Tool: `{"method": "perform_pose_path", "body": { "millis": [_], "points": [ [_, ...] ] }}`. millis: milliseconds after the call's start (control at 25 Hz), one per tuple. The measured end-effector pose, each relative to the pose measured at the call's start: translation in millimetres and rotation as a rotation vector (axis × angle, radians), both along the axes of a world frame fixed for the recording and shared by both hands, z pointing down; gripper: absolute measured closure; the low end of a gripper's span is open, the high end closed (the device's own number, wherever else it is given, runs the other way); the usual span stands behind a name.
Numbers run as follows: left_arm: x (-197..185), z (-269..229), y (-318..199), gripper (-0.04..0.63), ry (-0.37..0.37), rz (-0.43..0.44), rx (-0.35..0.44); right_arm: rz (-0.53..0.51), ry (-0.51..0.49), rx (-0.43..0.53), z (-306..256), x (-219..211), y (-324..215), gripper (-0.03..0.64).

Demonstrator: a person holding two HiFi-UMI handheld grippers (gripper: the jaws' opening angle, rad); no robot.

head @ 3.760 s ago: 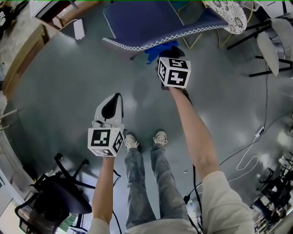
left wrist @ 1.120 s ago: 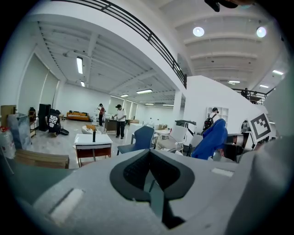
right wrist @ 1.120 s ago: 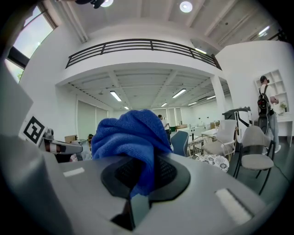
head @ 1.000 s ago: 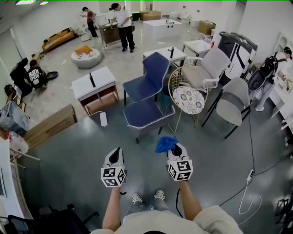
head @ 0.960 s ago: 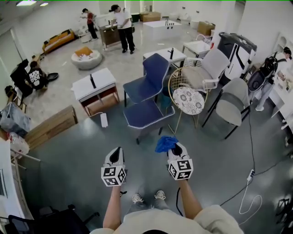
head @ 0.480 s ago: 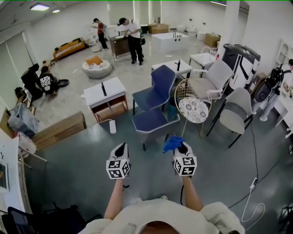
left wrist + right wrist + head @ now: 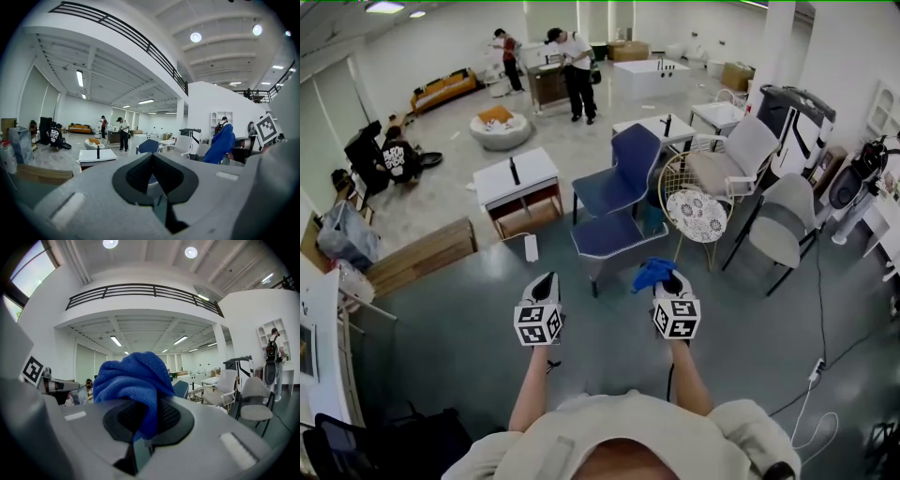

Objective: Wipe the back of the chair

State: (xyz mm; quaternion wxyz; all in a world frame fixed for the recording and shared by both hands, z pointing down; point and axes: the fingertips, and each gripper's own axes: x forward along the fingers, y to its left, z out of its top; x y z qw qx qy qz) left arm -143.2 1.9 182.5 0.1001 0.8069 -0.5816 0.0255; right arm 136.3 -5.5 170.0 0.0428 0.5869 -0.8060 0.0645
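**A:** What has moved?

**B:** Both tools sit a little higher in the head view than half a second ago. The shoes below them have slipped out of sight. The right grip is unchanged.

**A:** And the tools themselves?

**B:** The left tool (image 7: pixel 543 286) is clenched on nothing, its jaws drawn together. The right tool (image 7: pixel 668 284) is level with it and well apart to the right. It is grasping a bunched blue cloth (image 7: pixel 652 273) that bulges up over its jaws.

**A:** Where is the chair?

**B:** The blue chair (image 7: pixel 614 234), white trim along its near edge, stands on the grey floor (image 7: pixel 441 319) just beyond the tools. It is closer to the right tool, and the cloth is held short of it. A second blue chair (image 7: pixel 635 157) stands right behind it.

**A:** Farther off?

**B:** To the right is a round wire chair (image 7: pixel 697 214) with a patterned cushion, then a grey chair (image 7: pixel 783 225). To the left, a white tabletop (image 7: pixel 534 169) carries a dark bottle (image 7: pixel 514 171). Farthest away, two people (image 7: pixel 577 61) are standing.
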Motion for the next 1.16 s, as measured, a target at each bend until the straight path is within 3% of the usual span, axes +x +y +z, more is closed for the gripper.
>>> {"method": "perform_pose_path", "body": {
  "millis": [480, 1160],
  "points": [
    [-1, -6, -8, 0.594, -0.006, 0.001, -0.004, 0.005, 0.010, 0.024, -13, 0, -13, 0.577],
    [16, 0, -14, 0.594, 0.003, 0.025, -0.011, -0.014, 0.039, -0.015, 4, -2, -14, 0.577]
  ]
}}
